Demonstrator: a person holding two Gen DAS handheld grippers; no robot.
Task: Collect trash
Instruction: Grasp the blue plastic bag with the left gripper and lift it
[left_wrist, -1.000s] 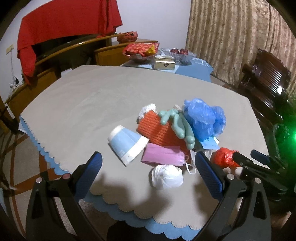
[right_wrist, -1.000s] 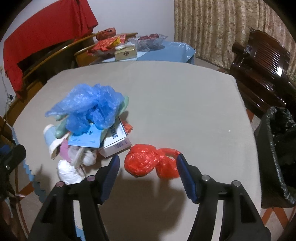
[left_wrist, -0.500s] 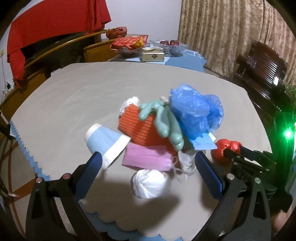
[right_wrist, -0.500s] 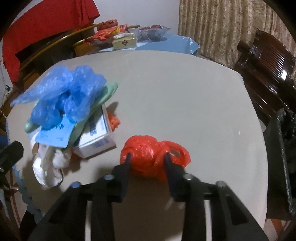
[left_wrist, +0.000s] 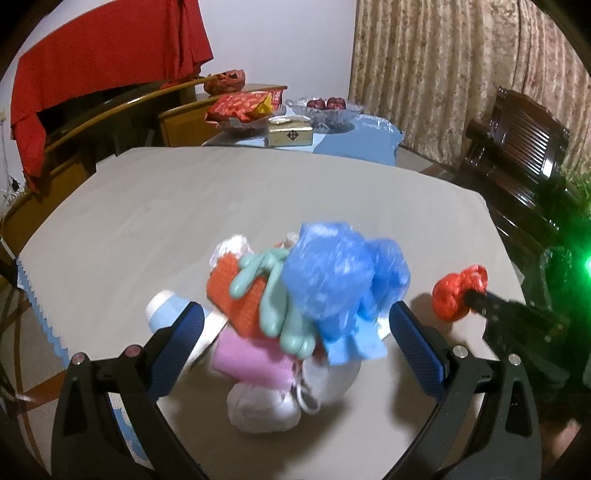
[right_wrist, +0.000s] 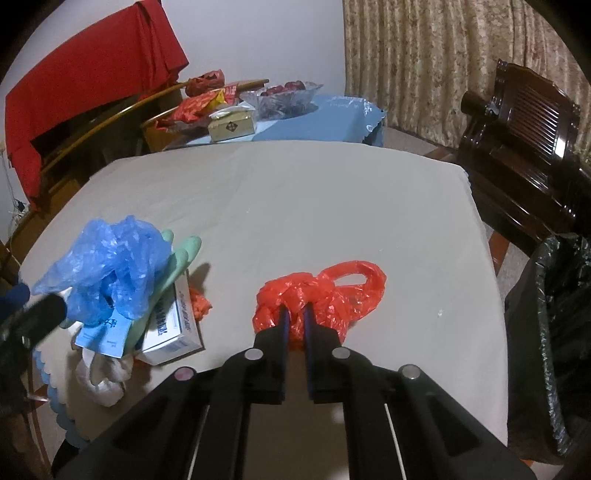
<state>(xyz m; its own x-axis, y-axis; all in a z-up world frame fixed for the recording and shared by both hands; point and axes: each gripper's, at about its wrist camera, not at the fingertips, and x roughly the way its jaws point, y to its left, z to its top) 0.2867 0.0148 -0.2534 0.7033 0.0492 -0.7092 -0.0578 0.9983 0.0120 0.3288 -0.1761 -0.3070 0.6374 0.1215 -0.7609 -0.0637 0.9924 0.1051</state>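
Red crinkled plastic, a knotted bag (right_wrist: 317, 299), is pinched between the blue pads of the right hand-held gripper (right_wrist: 294, 317), whose jaws are pressed together on a fold near the knot; the bag rests on the beige tabletop (right_wrist: 295, 206), its loop handle lying loose to the right. The grip looks thin, so the film could slip out or tear when lifted, and the loose loop might catch on the rim of the black-lined bin (right_wrist: 546, 325) beside the tabletop's right edge. The left hand-held gripper (left_wrist: 295, 332) hangs with its jaws wide apart around a pile of rubbish near the front edge: a blue plastic bag (left_wrist: 340, 280), a pale green rubber glove (left_wrist: 280, 317), an orange knitted piece (left_wrist: 236, 295), a pink face mask (left_wrist: 251, 360), a light blue and white paper cup (left_wrist: 166, 310) and a white wad (left_wrist: 266, 410). Closing on so loose a heap would likely catch only part of it and push pieces over the scalloped edge. In the right view a small white carton (right_wrist: 170, 328) under the pile carries blue printing too blurred to read; a gold box (left_wrist: 290, 132) on the far table shows a dark diamond mark, unreadable.
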